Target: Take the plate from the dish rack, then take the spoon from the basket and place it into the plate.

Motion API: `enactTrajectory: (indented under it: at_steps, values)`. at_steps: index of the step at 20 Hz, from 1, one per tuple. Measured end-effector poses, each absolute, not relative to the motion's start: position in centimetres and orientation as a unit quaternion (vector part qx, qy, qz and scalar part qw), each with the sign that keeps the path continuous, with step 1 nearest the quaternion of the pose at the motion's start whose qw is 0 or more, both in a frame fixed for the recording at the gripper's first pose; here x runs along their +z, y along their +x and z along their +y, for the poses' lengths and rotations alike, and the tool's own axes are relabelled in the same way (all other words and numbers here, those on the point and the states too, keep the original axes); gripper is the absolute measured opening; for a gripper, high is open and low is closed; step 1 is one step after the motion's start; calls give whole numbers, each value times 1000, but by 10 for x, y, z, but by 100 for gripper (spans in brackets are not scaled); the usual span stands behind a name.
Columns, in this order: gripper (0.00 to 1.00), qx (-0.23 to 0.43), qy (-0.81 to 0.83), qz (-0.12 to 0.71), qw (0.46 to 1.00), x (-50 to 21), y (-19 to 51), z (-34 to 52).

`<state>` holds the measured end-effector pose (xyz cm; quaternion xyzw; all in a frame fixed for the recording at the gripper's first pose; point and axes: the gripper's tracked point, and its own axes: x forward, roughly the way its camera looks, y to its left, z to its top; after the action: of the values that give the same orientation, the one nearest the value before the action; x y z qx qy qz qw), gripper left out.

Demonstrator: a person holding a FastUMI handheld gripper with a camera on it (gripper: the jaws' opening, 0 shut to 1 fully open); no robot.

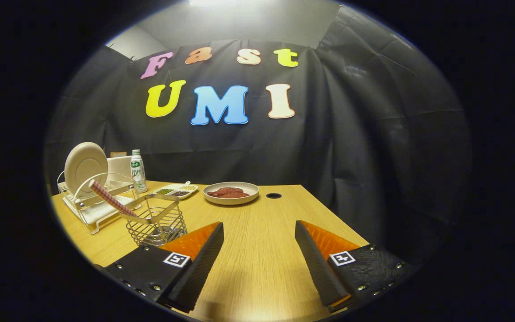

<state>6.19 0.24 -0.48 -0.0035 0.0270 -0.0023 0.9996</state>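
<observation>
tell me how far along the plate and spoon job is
Nothing looks done. The plate stands upright in the rack, and the spoon leans in the basket. The gripper is open over bare table, holding nothing. Both pickups remain.

no text can be read; the bottle (pixel 138 170) label is too small.

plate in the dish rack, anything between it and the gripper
Nothing blocks the upright plate in the dish rack itself. The wire basket with the spoon stands just ahead of the open gripper, beside the direct path.
</observation>
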Motion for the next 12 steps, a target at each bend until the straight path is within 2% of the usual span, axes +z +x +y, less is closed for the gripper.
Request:
enactTrajectory:
  at_steps: [3, 6, 12]
  values:
    - [98, -9, 11, 22, 1000, 5, 91, 1]
    - [98, -44, 27, 7, 999, 30, 111, -5]
    - [98, -98, -12, 14, 995, 96, 80, 8]
